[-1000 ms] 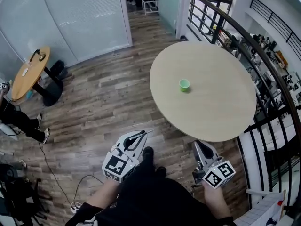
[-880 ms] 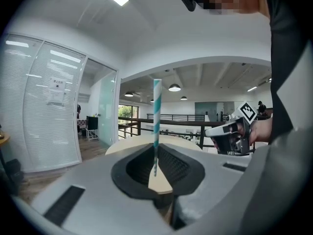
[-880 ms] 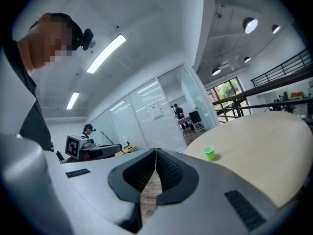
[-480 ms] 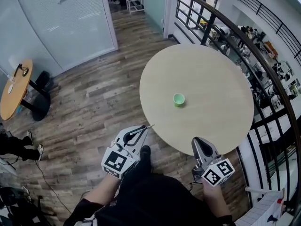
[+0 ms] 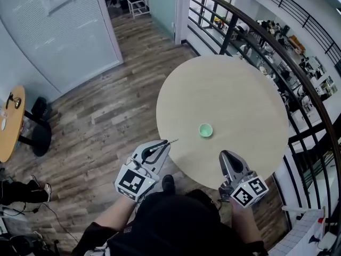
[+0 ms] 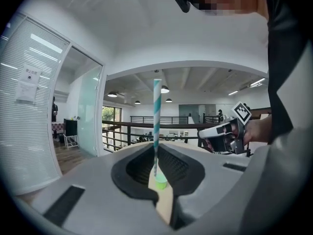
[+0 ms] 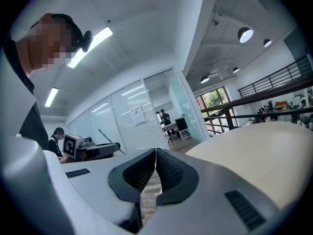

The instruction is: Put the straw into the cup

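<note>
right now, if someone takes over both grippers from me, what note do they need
Left gripper: shut on the striped straw, which stands upright between its jaws.
Right gripper: shut, nothing between its jaws.
Things: the green cup stands upright on the round table, ahead of both grippers and apart from them, with no straw in it.
Done: the straw is in the grip.
Left: probably carry the straw over the cup, lower its end inside and open the left gripper.
</note>
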`<state>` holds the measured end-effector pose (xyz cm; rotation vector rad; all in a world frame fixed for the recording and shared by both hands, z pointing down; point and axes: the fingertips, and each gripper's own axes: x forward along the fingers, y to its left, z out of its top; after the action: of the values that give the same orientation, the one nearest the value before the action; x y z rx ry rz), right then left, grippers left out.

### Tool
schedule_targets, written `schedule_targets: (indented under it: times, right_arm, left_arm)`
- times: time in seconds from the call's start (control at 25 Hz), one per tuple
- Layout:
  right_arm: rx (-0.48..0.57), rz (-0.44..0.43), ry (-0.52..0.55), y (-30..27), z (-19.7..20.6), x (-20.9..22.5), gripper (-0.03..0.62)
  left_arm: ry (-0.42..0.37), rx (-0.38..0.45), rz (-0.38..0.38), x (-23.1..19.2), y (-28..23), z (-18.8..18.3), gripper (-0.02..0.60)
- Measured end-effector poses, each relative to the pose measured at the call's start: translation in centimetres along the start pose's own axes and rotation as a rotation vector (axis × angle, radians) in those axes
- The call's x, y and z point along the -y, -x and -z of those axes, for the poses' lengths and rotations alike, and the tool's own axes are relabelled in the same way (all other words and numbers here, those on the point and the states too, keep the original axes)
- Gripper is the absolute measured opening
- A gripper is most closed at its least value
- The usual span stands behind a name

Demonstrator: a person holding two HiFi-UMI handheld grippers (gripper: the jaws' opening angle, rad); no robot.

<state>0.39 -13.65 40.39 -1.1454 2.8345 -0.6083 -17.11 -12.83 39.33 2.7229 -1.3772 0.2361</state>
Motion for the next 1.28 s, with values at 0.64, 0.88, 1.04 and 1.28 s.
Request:
schedule_targets:
  times: [0.64,0.88,1.04,1.28]
  right_arm:
    - [-0.013,0.064,-0.028,-2.0,-1.6,6.0,0.023]
    - [-0.026,0.090,-0.068,-2.3,-0.5,9.3,0.023]
    - [-0.038,0.096,-0.102,-2.5,0.9,11.5,0.023]
    - [-0.063,0.093,-0.139,-3.2,3.4,12.8,0.023]
  left_arm:
    - [0.027,-0.050,0.138,-0.6,-8.7,0.4,0.026]
    - [0.041,-0.121,0.189,0.1,-12.6,2.6,0.026]
    - [0.036,-0.168,0.213,0.8,-15.2,4.6,0.026]
    - [0.041,-0.218,0.244,1.1,-17.7,7.6,0.026]
